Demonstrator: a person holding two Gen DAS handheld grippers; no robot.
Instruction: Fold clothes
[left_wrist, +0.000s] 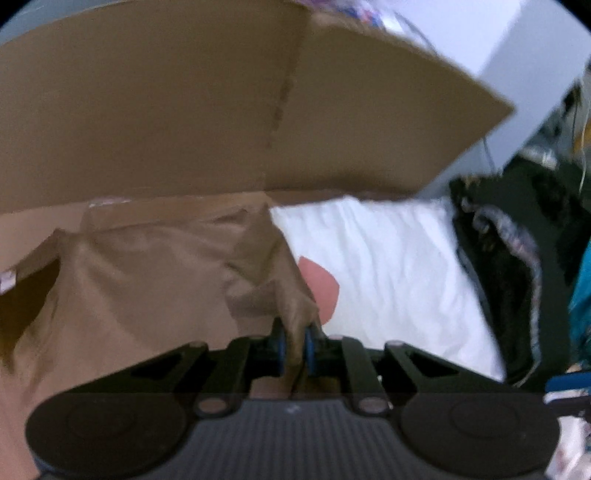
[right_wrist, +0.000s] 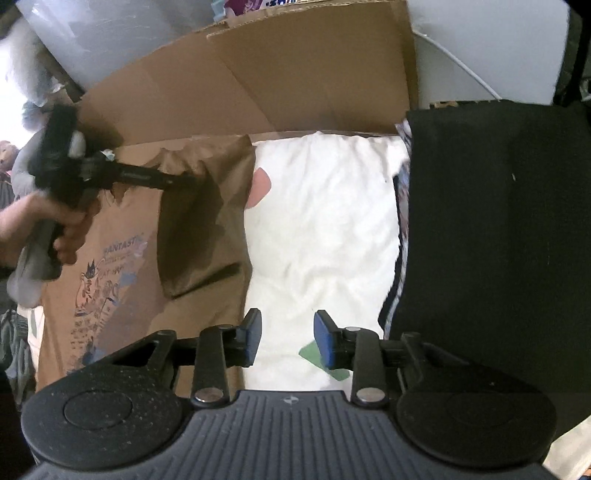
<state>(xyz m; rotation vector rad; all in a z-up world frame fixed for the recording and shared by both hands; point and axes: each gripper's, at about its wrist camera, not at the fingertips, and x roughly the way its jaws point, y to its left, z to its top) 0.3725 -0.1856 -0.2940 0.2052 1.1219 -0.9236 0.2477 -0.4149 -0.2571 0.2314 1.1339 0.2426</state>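
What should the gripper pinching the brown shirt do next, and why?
Probably carry the pinched corner across the brown T-shirt and lay it down as a fold. The left gripper is shut on a bunch of its cloth, lifted off the white sheet, while the right gripper is open and holds nothing, so it could pin the other edge.

I'm looking down over a rumpled white bedsheet (right_wrist: 325, 229), bright and washed out under the light. Behind it a big sheet of brown cardboard (right_wrist: 295, 74) leans up against a pale grey wall (right_wrist: 480, 44), with a thin white cable (right_wrist: 461, 62) curving across that wall. To my right a flat black cloth (right_wrist: 498, 240) covers the surface; from my other side I see dark clutter (left_wrist: 517, 258) heaped past the sheet's edge.
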